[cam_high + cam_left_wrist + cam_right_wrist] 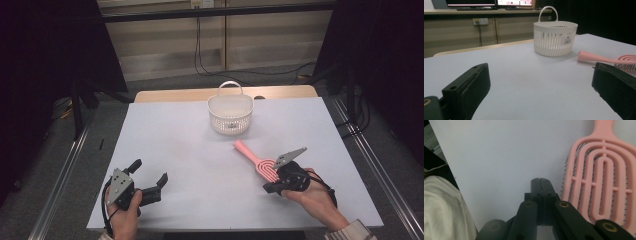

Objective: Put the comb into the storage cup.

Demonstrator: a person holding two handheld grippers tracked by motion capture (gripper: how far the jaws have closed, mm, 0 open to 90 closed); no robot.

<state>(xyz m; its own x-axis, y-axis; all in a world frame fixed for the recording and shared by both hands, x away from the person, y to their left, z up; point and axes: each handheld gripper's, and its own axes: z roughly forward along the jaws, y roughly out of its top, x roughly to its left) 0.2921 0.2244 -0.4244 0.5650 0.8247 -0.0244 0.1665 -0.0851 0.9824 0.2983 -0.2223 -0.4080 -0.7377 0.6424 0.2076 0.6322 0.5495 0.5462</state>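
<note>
Brush (255, 161) lies on the table (175, 150), not in the basket (230, 114); my right gripper (540, 181), fingers closed empty, sits beside it; left gripper (150, 176) open. Nothing done yet.

Light: even and soft from overhead; the table (190, 150) top is bright, the room around it falls to near black.
Shadows: faint, short ones beside the basket (230, 114) and under the hairbrush (256, 160).
Glare: none on the matte table.
Focus: the high view is slightly soft; in the left gripper view the near black tongs (537, 87) blur.
Close range: in the right gripper view the tongs (540, 185) and pink ribs are hazy.
</note>
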